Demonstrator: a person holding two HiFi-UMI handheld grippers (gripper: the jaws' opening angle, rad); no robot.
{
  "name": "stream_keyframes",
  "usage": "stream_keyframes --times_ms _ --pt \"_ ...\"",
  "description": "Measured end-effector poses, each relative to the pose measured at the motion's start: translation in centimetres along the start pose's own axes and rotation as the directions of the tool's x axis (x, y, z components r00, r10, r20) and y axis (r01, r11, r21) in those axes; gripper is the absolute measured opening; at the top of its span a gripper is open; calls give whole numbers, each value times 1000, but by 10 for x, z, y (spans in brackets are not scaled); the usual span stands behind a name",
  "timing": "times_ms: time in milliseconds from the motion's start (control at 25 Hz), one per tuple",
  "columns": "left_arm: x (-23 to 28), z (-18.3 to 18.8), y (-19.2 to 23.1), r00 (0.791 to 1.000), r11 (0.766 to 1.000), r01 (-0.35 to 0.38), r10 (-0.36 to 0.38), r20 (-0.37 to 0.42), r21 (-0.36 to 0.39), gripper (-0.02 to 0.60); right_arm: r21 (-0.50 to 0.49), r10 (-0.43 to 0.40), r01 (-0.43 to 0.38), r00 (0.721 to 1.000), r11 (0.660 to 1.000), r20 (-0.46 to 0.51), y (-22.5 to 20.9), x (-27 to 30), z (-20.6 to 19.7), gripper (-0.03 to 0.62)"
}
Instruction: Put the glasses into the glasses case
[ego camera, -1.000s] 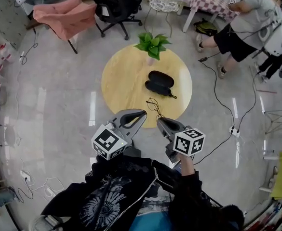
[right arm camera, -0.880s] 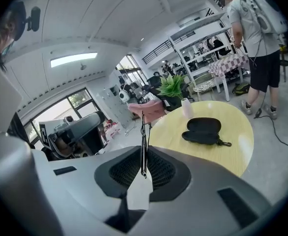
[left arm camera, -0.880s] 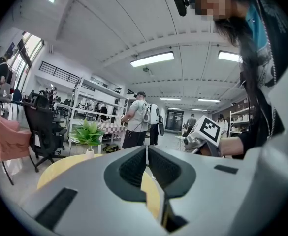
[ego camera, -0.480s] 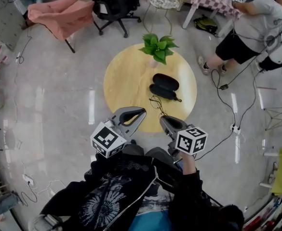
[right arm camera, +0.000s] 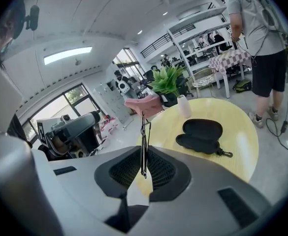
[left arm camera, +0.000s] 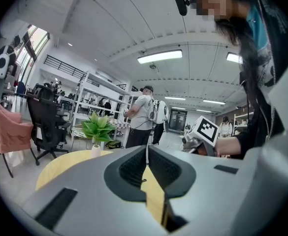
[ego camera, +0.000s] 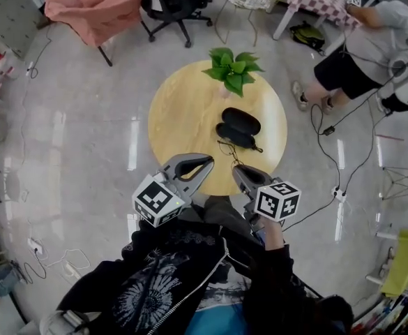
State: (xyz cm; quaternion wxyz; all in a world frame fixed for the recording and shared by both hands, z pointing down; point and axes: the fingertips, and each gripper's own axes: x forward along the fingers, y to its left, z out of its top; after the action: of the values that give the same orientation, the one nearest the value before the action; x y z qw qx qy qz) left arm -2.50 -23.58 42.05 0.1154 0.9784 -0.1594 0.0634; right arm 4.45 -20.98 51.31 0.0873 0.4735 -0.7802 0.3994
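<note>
1. Pale polished floor [ego camera: 85, 138] surrounds a round wooden table [ego camera: 183, 110]. Chairs stand behind it, and another person is at the far right.
2. At the table's near edge, the right gripper [ego camera: 237, 169] has its jaws pinched shut on the glasses [ego camera: 226, 151]. In the right gripper view their thin frame [right arm camera: 144, 132] stands up out of the jaw tips.
3. Just beside it, the left gripper [ego camera: 207, 160] has its jaws pressed together, with nothing between them in the left gripper view.
4. Both grippers are held out in front of the torso and aimed at the table, the right one tipped further down. The right hand [ego camera: 265, 233] grips behind its marker cube, in a dark sleeve.
5. The left hand is hidden under its own cube. The glasses show only as dark wire, and the lenses cannot be made out.
6. The black glasses case [ego camera: 238, 126] lies open on the table beyond the right jaws. It sits between the glasses and a potted plant [ego camera: 233, 67], apart from both.
</note>
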Motion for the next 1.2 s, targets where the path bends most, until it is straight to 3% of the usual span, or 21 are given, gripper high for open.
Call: stream_keyframes --times_ms 360,840,1200 --pt "50 16 18 994 994 -105 105 11 5 18 -72 48 -55 994 996 -99 -57 16 28 60" --pt "97 27 18 987 987 -159 159 -27 18 17 -109 44 -68 976 992 -213 -132 35 34 60" --pt "107 28 21 978 979 -203 204 -32 22 18 -144 34 -85 945 986 -325 -176 68 26 60"
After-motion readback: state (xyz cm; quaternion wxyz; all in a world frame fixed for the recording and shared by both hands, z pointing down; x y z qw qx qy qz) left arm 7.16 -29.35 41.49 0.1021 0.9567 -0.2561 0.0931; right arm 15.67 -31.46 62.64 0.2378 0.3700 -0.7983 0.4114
